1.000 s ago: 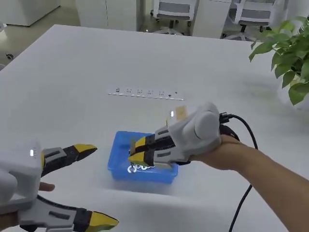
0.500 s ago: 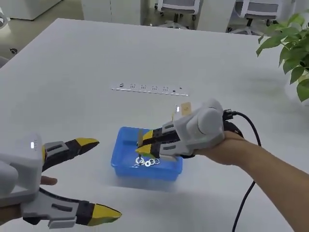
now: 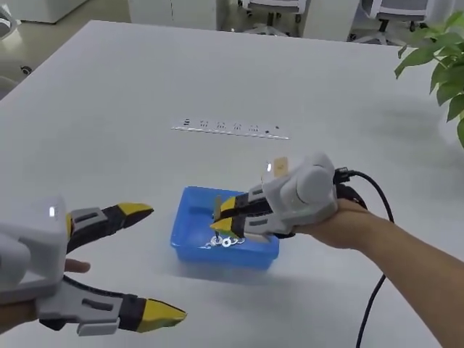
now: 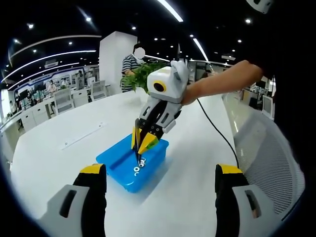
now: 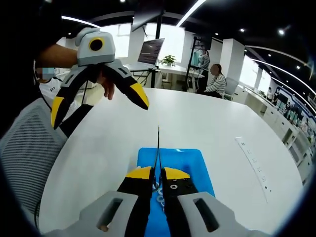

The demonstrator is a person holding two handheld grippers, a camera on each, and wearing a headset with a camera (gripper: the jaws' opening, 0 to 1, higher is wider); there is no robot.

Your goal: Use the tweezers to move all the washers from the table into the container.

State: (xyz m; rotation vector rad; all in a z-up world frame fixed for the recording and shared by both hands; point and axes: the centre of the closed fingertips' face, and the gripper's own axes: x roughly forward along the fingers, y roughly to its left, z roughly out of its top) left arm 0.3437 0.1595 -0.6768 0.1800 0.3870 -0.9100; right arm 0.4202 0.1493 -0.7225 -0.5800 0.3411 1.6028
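Thin dark metal tweezers [image 5: 158, 143], prongs pinched narrow (any washer between them cannot be told), clamped in the yellow-tipped right gripper [image 5: 158, 174] over the blue rectangular plastic container [image 3: 190, 206] holding small silver washers [image 3: 225, 241]. Advisable: release low, inside its walls. The left gripper [image 3: 163, 262] gapes wide beside it.

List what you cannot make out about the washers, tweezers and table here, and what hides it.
- Washer count: head view, the washers in the blue container are tiny, overlapping, partly under the right gripper.
- Whether the tweezers hold a washer: left gripper view, tips too small.
- Any washers left on the table: head view, the hand covers part of it.
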